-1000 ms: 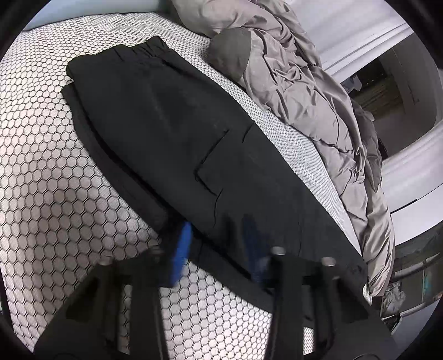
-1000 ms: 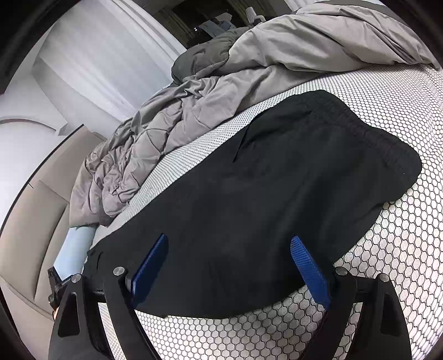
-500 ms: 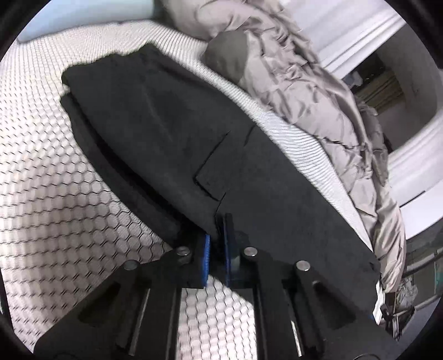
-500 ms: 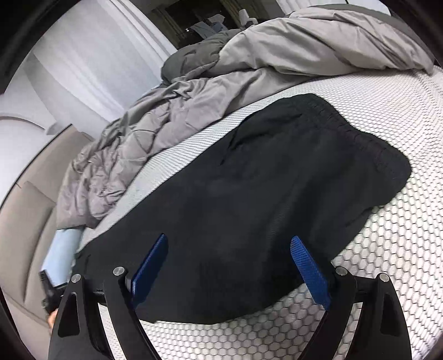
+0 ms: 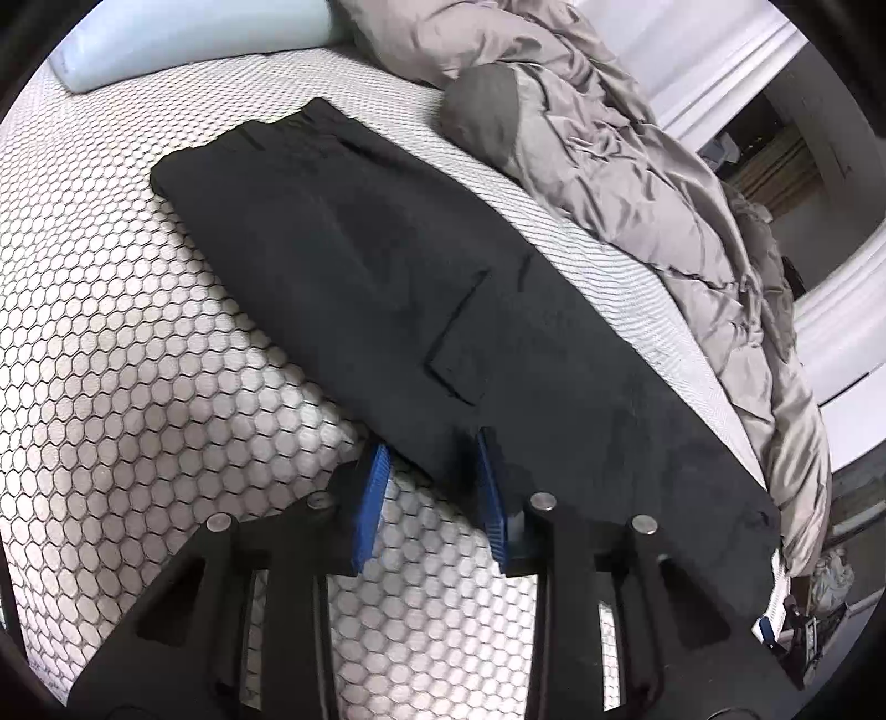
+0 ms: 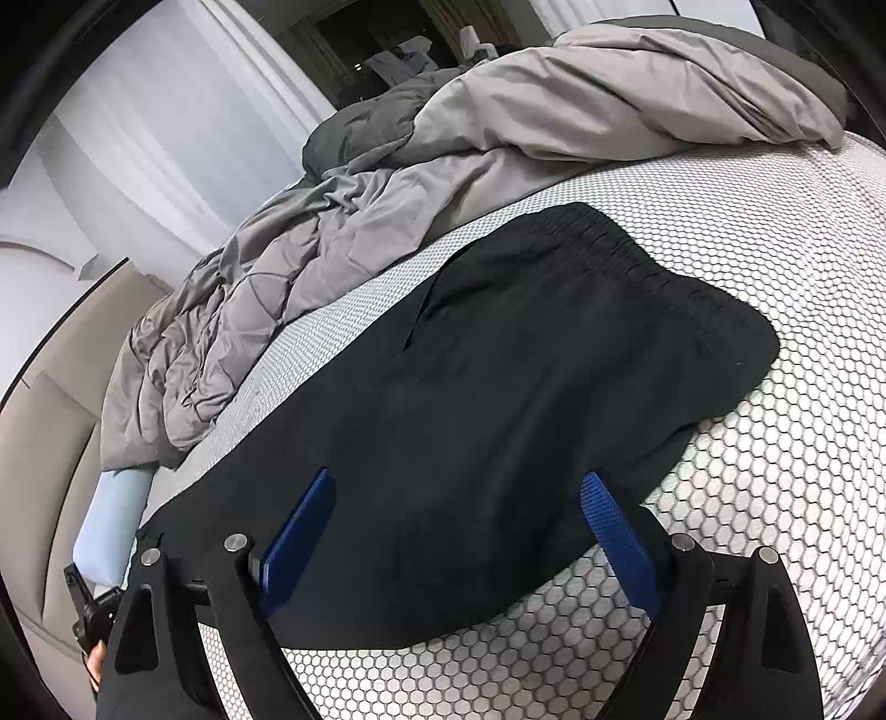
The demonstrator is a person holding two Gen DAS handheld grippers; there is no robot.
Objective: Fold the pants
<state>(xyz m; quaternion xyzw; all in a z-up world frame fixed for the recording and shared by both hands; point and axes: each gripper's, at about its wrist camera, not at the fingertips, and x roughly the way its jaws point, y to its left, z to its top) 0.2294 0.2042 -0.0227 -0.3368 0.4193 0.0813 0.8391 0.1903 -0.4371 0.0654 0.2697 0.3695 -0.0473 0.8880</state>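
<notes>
Black pants [image 5: 443, 310] lie folded lengthwise on the honeycomb-patterned mattress [image 5: 111, 332], waistband at the far left and a flap pocket on top. My left gripper [image 5: 432, 443] sits at their near long edge. Its jaws are opening, with the cloth edge between the blue pads but not pinched. In the right wrist view the pants [image 6: 498, 415] run from the gathered waistband at the upper right down to the lower left. My right gripper [image 6: 458, 477] hangs wide open over the pants and holds nothing.
A rumpled grey duvet [image 5: 637, 166] is heaped along the far side of the bed, close behind the pants [image 6: 443, 166]. A pale blue pillow [image 5: 183, 44] lies at the head. The mattress edge [image 6: 803, 498] curves away on the right.
The left jaws shut on the pants' near edge, then parted again. The under layer that stuck out along that edge no longer shows. The right gripper stayed wide open.
</notes>
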